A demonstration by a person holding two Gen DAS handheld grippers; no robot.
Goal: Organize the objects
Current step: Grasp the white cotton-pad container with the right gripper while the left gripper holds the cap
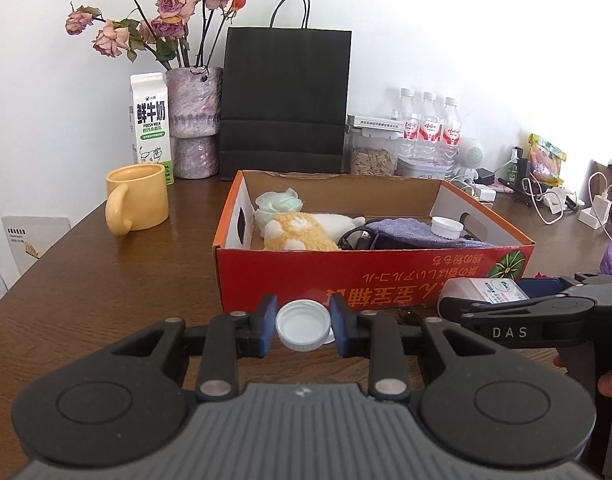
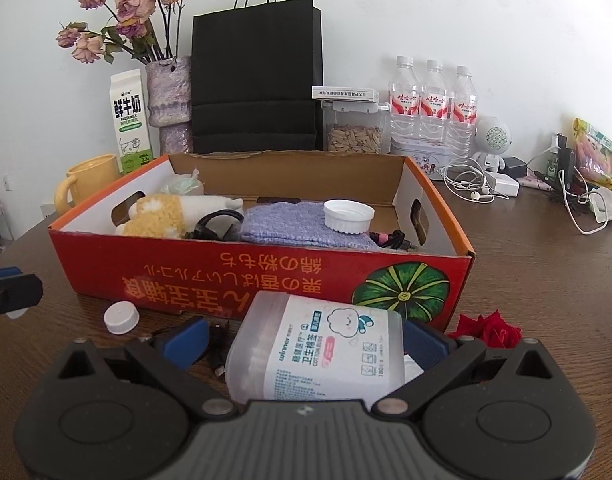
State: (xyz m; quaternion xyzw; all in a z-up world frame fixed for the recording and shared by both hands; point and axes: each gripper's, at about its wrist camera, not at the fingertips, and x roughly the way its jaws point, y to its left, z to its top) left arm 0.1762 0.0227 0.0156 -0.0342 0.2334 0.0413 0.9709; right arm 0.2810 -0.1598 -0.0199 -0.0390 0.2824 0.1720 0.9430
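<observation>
Left wrist view shows the brown table (image 1: 106,280) bearing a red cardboard box (image 1: 345,276) that holds a plush toy (image 1: 298,232), a purple cloth (image 1: 409,232) and a white lid (image 1: 446,227). Right gripper (image 2: 306,344), low before the box, clamps a cotton bud container (image 2: 321,348) lying sideways. Left gripper (image 1: 304,326) pinches a small white bottle cap (image 1: 304,324) just above the tabletop
</observation>
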